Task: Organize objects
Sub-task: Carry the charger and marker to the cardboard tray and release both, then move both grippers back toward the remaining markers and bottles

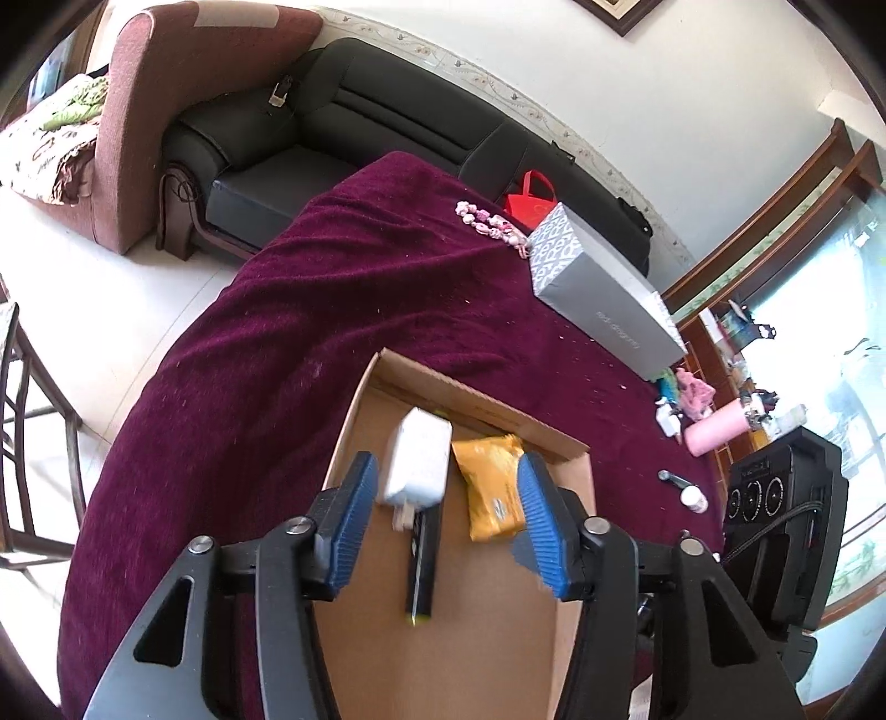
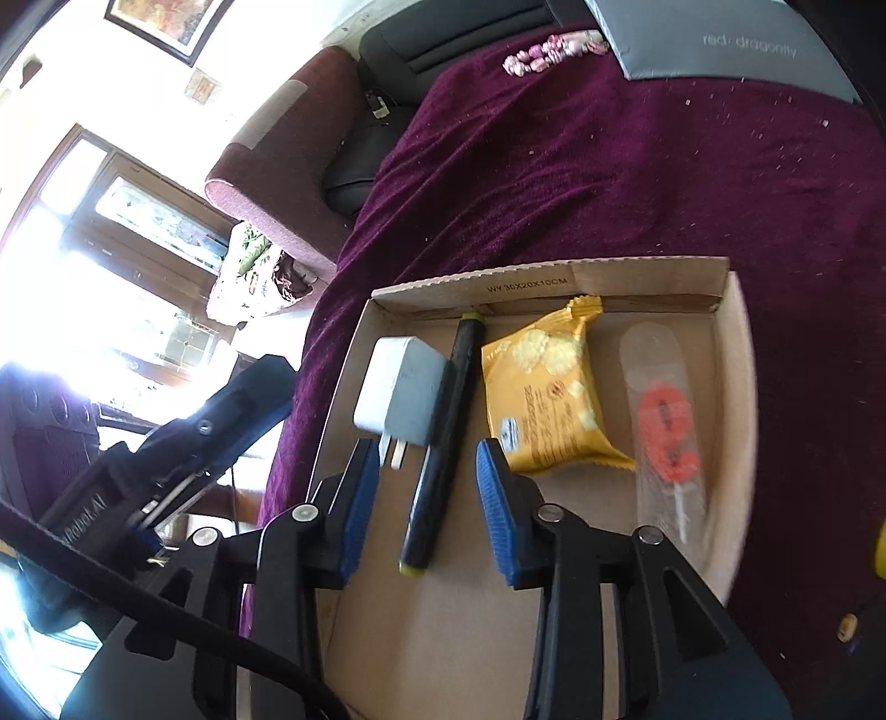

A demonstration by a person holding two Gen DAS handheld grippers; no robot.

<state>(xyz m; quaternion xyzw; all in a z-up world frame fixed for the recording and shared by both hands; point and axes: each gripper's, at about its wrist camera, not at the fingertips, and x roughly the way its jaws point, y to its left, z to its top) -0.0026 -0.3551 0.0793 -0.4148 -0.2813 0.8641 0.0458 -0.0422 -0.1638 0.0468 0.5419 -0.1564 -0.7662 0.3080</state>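
An open cardboard box (image 1: 476,401) (image 2: 554,277) lies on a dark purple cloth. Inside it, side by side, are a white plug charger (image 1: 418,462) (image 2: 401,390), a black pen with yellow-green ends (image 1: 421,559) (image 2: 443,437), a yellow snack packet (image 1: 493,487) (image 2: 545,387) and a clear wrapper with an orange sweet on a stick (image 2: 664,421). My left gripper (image 1: 447,520) hovers open over the charger and pen, its pads clear of both. My right gripper (image 2: 426,509) stands open astride the pen's near half without pressing on it.
A grey carton (image 1: 598,288) (image 2: 720,39) and a string of pink beads (image 1: 490,224) (image 2: 548,50) lie at the cloth's far side. A pink bottle (image 1: 714,432), small bottles and a black speaker (image 1: 775,498) sit to the right. A black sofa (image 1: 360,122) is behind.
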